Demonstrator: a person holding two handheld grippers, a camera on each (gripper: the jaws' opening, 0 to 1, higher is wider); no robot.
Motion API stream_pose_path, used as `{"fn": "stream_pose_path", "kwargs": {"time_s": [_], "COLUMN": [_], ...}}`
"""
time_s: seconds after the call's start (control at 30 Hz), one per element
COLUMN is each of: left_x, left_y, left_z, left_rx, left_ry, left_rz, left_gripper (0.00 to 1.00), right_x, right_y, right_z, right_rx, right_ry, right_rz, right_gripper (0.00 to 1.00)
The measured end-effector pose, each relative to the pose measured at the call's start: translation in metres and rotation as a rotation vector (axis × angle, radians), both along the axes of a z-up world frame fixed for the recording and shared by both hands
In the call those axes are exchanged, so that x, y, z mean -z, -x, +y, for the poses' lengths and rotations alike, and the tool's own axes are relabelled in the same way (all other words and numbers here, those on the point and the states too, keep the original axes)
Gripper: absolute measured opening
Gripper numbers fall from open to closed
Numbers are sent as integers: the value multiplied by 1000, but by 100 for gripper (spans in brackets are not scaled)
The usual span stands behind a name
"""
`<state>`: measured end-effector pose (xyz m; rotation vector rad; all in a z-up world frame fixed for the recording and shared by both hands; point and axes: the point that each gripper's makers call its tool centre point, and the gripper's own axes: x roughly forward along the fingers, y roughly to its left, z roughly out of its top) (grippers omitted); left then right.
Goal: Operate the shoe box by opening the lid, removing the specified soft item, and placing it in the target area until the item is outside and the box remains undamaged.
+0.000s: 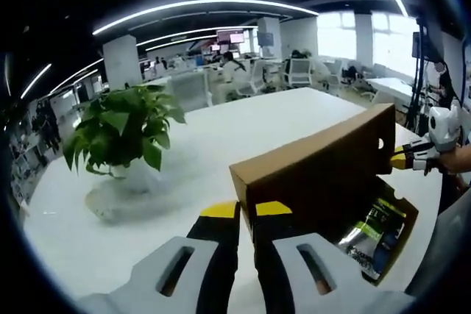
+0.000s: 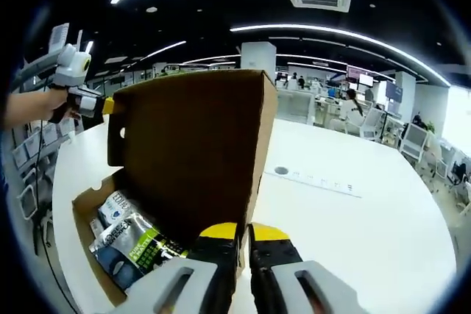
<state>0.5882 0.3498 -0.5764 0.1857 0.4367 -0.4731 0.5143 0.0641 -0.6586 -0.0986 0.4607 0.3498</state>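
Observation:
The brown cardboard shoe box stands open on the white table, its lid (image 1: 316, 170) raised upright. My left gripper (image 1: 247, 209) is shut on the lid's near corner. At the far end, my right gripper (image 1: 403, 158), held by a hand, pinches the lid's other corner. In the right gripper view the lid (image 2: 191, 152) rises just ahead, with the right gripper (image 2: 244, 233) shut on its edge and the left gripper (image 2: 107, 106) at the far corner. A soft green-and-black packet (image 2: 136, 251) (image 1: 375, 229) lies inside the box (image 2: 82, 220), beside a white-and-blue packet (image 2: 114, 207).
A leafy green plant (image 1: 121, 134) in a clear vase stands on the table (image 1: 243, 126) to the left of the box. A small round disc (image 2: 281, 170) and a pale strip (image 2: 324, 180) lie on the table beyond the lid. Office desks and chairs are behind.

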Motion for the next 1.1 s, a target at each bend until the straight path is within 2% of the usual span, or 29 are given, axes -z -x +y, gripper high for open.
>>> {"fn": "stream_pose_path", "kwargs": {"time_s": [0.23,0.57,0.77,1.1], "left_x": [0,2,14,41], "left_y": [1,5,9,19], "left_z": [-1,-5,-1,10], "left_rx": [-4,15,6,-29], "left_ry": [20,12,-3,-16], "left_rz": [-10,-28,-22,11], "left_gripper": [4,10,15,16], "right_x": [2,2,1,2], "right_y": [-2,-3,-3,-4], "right_z": [-2,-4,-4,-5], "right_rx": [1,1,-2,-7], "right_ry": [25,36,42,46], "right_rz": [-1,0,0,0], "right_gripper": [0,0,0,0]}}
